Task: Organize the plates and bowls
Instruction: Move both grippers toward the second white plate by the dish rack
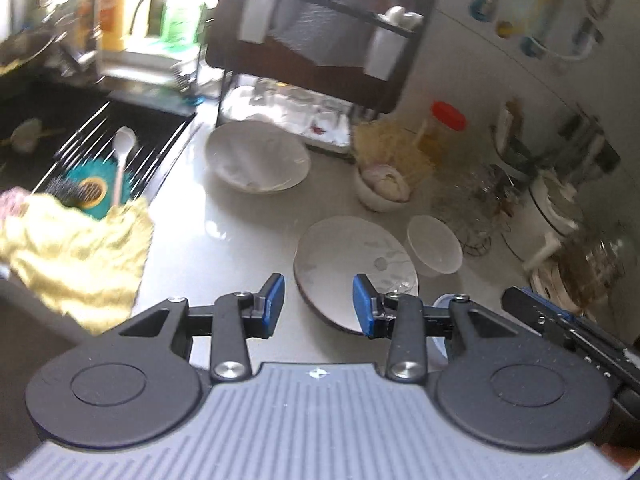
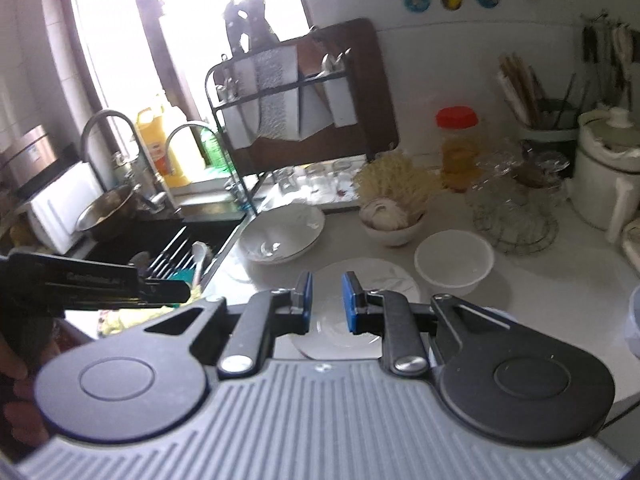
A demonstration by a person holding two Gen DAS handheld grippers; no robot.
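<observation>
Both grippers hover empty above a white kitchen counter [image 2: 540, 312]: the left gripper [image 1: 319, 306] with its blue pads [image 1: 275, 306] apart and nothing between them, the right gripper [image 2: 326, 303] with its jaws narrowed to a slim gap, also gripping nothing. Directly beyond both sits a flat plate [image 1: 352, 264] with a faint leaf pattern, lying face up near the counter's front edge. Just to its right stands a small white bowl [image 2: 454, 262], close to the plate's rim without clearly touching it. Farther back, beside the sink [image 1: 52, 116] and in front of the dish rack [image 2: 304, 120], rests a wide shallow bowl [image 1: 258, 158].

Judging from the layout, the step in hand is taking the plate. Doing it well likely means sliding one pad under the rim at the near edge, closing firmly on the lip, and lifting level so it does not knock the small bowl.

Counted: one flat plate, one wide shallow bowl, one small empty bowl, plus one bowl holding food [image 2: 394, 220] further back. A yellow cloth [image 1: 76, 256] drapes the sink edge.
</observation>
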